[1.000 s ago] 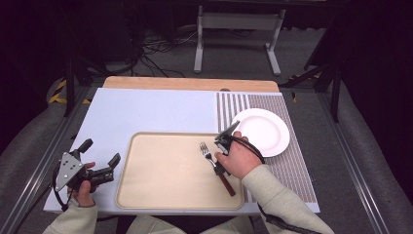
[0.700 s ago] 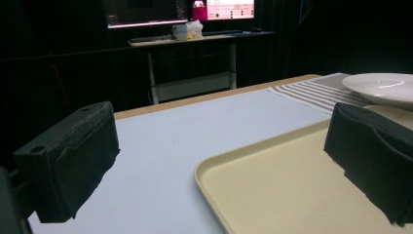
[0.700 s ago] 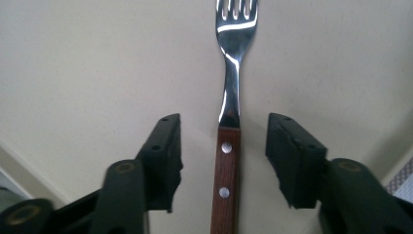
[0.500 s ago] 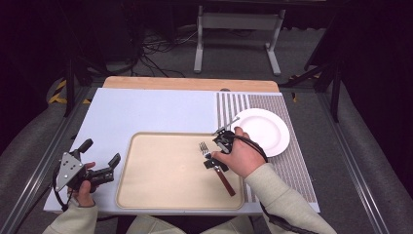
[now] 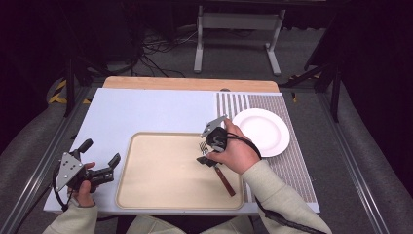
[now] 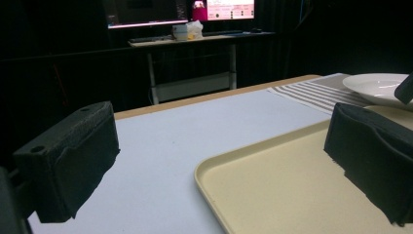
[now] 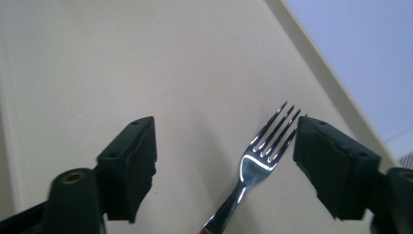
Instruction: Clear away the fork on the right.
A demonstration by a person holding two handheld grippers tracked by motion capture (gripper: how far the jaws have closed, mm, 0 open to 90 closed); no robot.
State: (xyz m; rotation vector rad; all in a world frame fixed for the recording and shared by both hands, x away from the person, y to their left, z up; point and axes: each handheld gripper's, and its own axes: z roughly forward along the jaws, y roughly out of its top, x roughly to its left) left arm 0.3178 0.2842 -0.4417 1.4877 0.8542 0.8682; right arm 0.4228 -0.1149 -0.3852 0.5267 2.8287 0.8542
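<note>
A fork (image 5: 226, 181) with a brown handle lies on the beige tray (image 5: 165, 170), tines toward the far side. My right gripper (image 5: 203, 153) hovers just over its head, pointing down. In the right gripper view the gripper (image 7: 226, 126) is open and the fork (image 7: 255, 165) lies on the tray (image 7: 122, 58) between the jaws, nearer the right one, with neither pad pressing on it. These jaws have just been closing a little. My left gripper (image 5: 101, 152) rests open at the tray's left edge; its own view shows the left gripper (image 6: 224, 117) with nothing in it.
A white plate (image 5: 260, 130) sits on a striped mat (image 5: 292, 165) right of the tray, and the plate (image 6: 377, 87) also appears in the left gripper view. A pale blue surface (image 5: 156, 112) extends behind the tray. Dark floor, cables and a metal stand lie beyond the table.
The right gripper has risen slightly above the fork and its jaws stand wider than a second ago. The fork stays flat on the tray. The left gripper has not moved.
</note>
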